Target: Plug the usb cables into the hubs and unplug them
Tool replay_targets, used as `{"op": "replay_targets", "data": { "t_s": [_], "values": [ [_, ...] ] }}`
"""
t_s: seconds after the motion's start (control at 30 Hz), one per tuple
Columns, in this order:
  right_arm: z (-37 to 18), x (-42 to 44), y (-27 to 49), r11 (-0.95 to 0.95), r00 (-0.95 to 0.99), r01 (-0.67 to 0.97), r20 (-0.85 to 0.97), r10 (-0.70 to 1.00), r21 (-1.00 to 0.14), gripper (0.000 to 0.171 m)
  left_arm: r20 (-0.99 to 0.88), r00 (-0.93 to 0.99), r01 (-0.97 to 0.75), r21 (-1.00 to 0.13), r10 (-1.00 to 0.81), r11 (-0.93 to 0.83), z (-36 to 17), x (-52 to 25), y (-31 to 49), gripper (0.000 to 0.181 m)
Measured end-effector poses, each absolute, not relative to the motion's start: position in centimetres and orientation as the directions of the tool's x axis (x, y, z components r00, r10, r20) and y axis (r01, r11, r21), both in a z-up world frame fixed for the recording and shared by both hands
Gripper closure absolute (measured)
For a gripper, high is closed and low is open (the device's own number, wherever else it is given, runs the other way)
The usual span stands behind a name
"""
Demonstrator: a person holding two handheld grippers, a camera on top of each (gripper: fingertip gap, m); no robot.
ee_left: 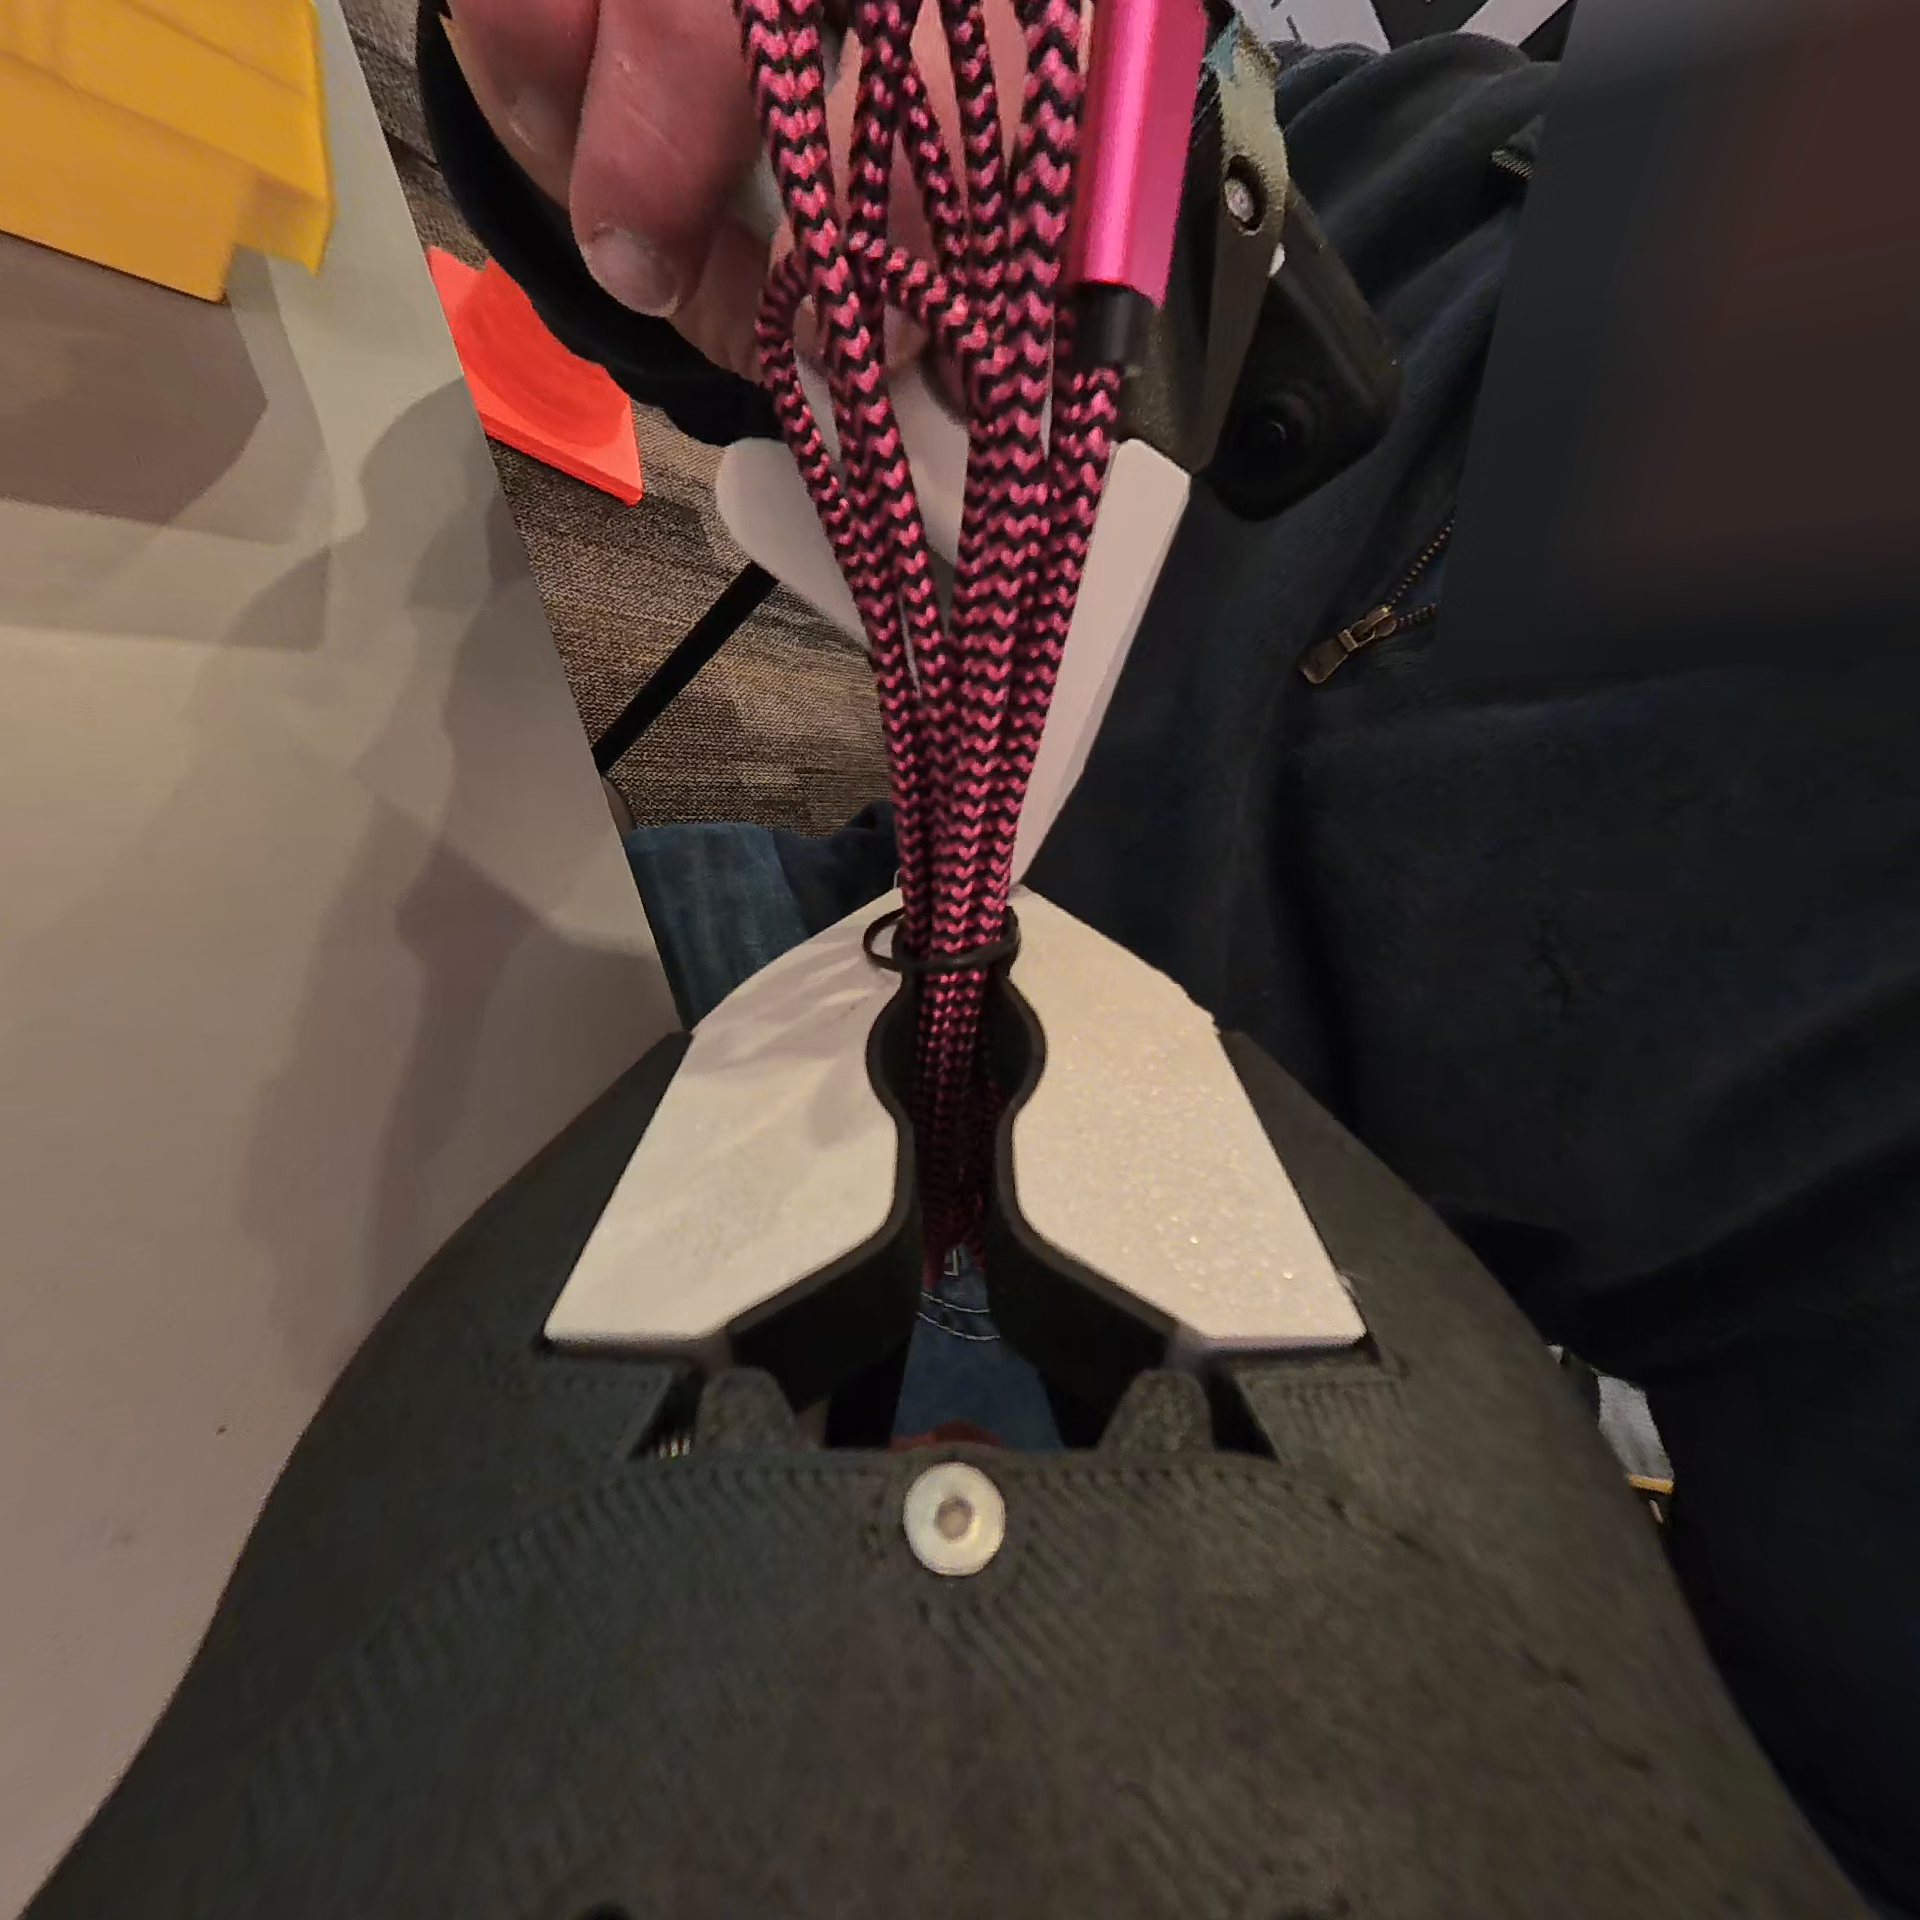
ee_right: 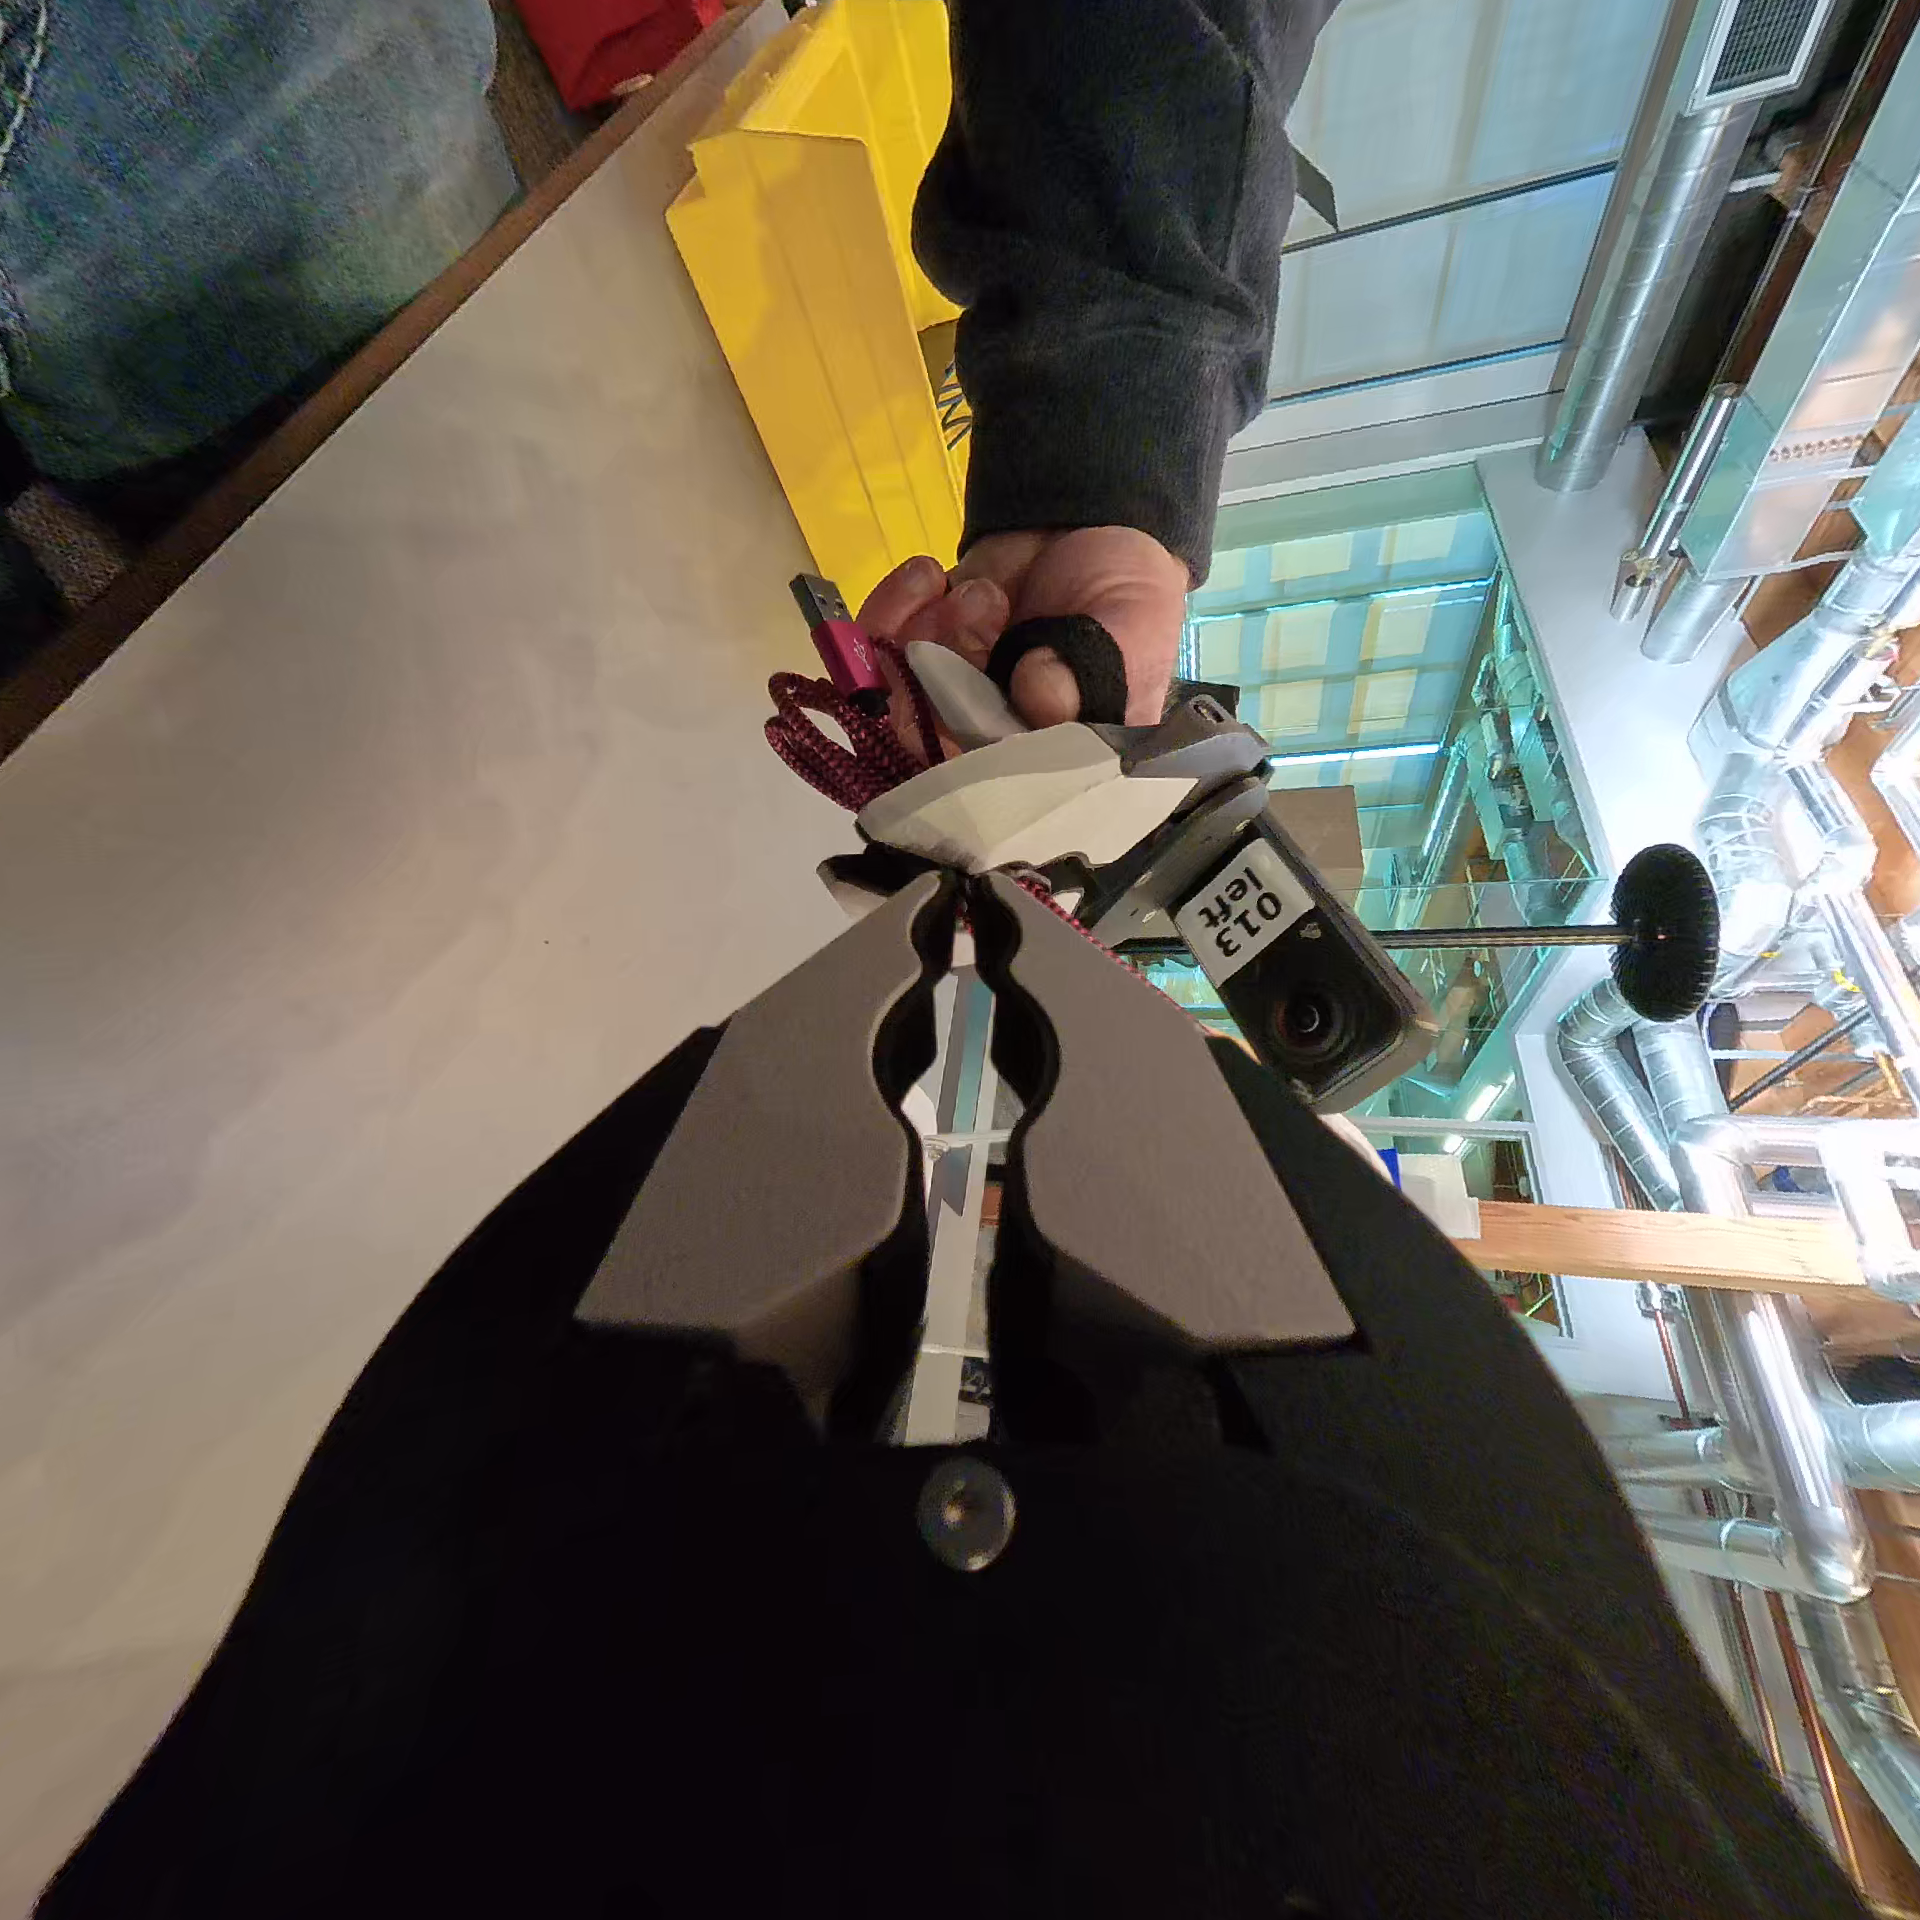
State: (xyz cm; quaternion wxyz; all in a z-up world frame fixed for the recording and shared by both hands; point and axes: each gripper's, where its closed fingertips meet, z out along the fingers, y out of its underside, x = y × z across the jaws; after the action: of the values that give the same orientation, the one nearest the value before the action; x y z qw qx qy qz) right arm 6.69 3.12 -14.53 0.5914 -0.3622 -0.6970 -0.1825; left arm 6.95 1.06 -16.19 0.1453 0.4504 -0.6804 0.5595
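Observation:
A pink-and-black braided USB cable bundle (ee_left: 935, 623), tied with a thin black band (ee_left: 940, 961), runs straight out between the two grippers. My left gripper (ee_left: 951, 935) is shut on the bundle at the band. The right gripper's white fingers (ee_left: 1101, 623) face it, on either side of the strands. In the right wrist view my right gripper (ee_right: 964, 883) is closed to a narrow gap, tip to tip with the left gripper (ee_right: 904, 836), with a cable strand at its tips. The loops (ee_right: 821, 727) and the pink USB plug (ee_right: 836, 639) hang free by the hand. No hub is in view.
A white table (ee_right: 416, 727) lies to the left, with a yellow bin (ee_right: 821, 260) on it; the bin also shows in the left wrist view (ee_left: 156, 135). An orange object (ee_left: 540, 384) lies on the floor. The person's dark jacket (ee_left: 1558, 831) is close on the right. Less than 4 cm separates the two grippers' tips.

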Motion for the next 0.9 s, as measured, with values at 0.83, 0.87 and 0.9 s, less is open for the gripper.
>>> {"op": "replay_targets", "data": {
  "t_s": [0.83,0.87,0.9],
  "values": [
    [-13.4,8.7,5.2,-0.031,0.458,-0.022,-0.038,0.888,-0.999,0.171,0.124,-0.525,-0.580,-0.777,-0.842,0.247,-16.3,9.5,5.1,0.174],
    [-13.4,8.8,5.4,-0.073,0.448,-0.074,-0.098,0.889,-0.995,0.171,0.078,-0.514,-0.561,-0.784,-0.854,0.266,-16.2,9.7,5.4,0.174],
    [-13.4,8.9,5.5,-0.112,0.432,-0.119,-0.153,0.889,-0.987,0.171,0.026,-0.504,-0.544,-0.786,-0.863,0.294,-16.2,9.9,5.6,0.174]
  ]
}}
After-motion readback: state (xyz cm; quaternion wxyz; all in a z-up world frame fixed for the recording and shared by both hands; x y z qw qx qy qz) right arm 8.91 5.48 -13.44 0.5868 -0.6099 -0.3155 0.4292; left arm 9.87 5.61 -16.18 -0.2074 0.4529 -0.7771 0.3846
